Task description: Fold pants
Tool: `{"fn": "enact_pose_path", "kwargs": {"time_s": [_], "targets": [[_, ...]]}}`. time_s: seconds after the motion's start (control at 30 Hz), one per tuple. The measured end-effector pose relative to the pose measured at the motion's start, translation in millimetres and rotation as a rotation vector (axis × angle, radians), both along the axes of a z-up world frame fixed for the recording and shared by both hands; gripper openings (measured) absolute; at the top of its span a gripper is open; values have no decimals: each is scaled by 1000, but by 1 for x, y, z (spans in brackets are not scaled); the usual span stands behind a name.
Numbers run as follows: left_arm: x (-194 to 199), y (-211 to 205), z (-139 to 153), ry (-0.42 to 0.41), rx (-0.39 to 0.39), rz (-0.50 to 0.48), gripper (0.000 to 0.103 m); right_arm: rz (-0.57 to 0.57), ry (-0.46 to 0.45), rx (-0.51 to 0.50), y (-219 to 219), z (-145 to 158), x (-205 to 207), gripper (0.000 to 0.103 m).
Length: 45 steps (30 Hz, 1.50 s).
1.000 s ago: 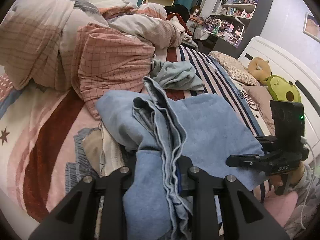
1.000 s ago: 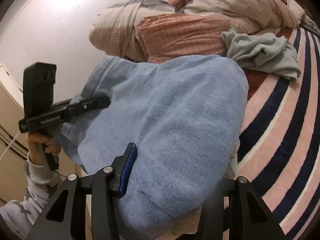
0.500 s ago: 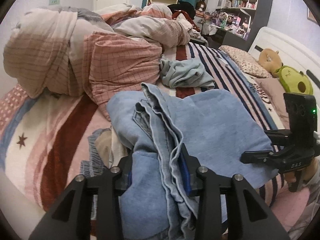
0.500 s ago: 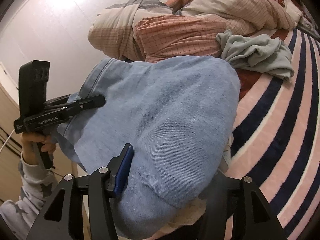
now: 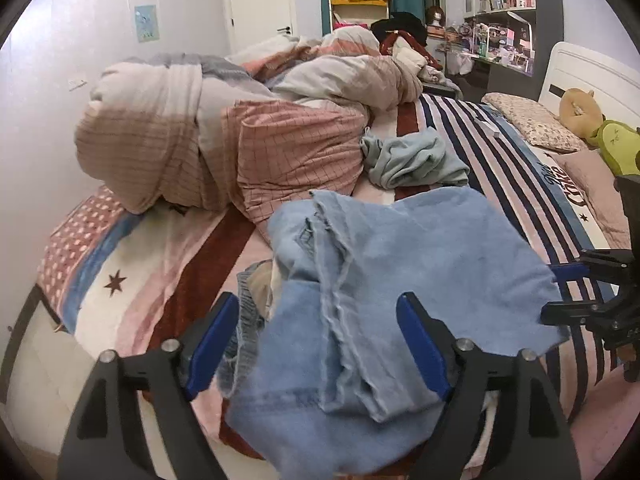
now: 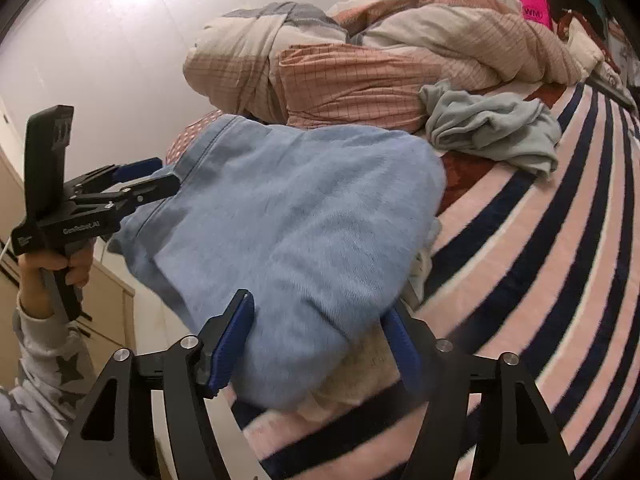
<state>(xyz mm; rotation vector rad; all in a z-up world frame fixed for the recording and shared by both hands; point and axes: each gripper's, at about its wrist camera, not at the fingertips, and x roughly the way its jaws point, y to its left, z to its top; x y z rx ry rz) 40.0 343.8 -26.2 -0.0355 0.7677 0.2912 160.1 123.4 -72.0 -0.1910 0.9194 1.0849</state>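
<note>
Striped bed (image 5: 516,168) carries the folded pants (image 5: 384,264) beside the grey garment (image 5: 412,158). Left tool (image 5: 318,340) and right tool (image 6: 316,344) stand spread around the pants; only the right view shows the hand (image 6: 76,264).

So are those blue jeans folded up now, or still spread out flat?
Folded. The jeans lie doubled over in layers on the striped bed, edges stacked by the left gripper.
</note>
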Motion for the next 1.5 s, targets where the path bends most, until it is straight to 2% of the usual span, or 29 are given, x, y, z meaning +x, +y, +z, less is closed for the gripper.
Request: {"fn": "enact_pose_path", "kwargs": {"time_s": [0.27,0.43,0.5,0.57,0.67,0.77,0.97,1.13,1.3,1.5], "targets": [[-14,-64,18,-59,52,-36,86,-42,-67,8,-50,17,-17,83],[-10,-111,28,-128,57,-64,87,-75,-99,13,-84,22,-27,86],[-10,-132,32,-168,62,-70,88,-107,-120,24,-104,25,-31,90],[-8,-153,34,-205,62,-87,88,-137,-146,40,-124,28,-35,94],[-7,-192,36,-266,66,-109,88,-197,-205,62,-161,35,-44,95],[-5,-230,34,-318,63,-131,90,-266,-289,72,-200,41,-56,102],[-4,-292,24,-417,37,-127,92,-408,-441,98,-273,45,-82,102],[1,-316,14,-439,36,-132,92,-514,-560,105,-313,45,-103,102],[4,-331,8,-438,28,-162,92,-581,-566,124,-336,42,-111,102],[7,-340,4,-429,20,-183,92,-607,-560,119,-346,39,-113,102]]}}
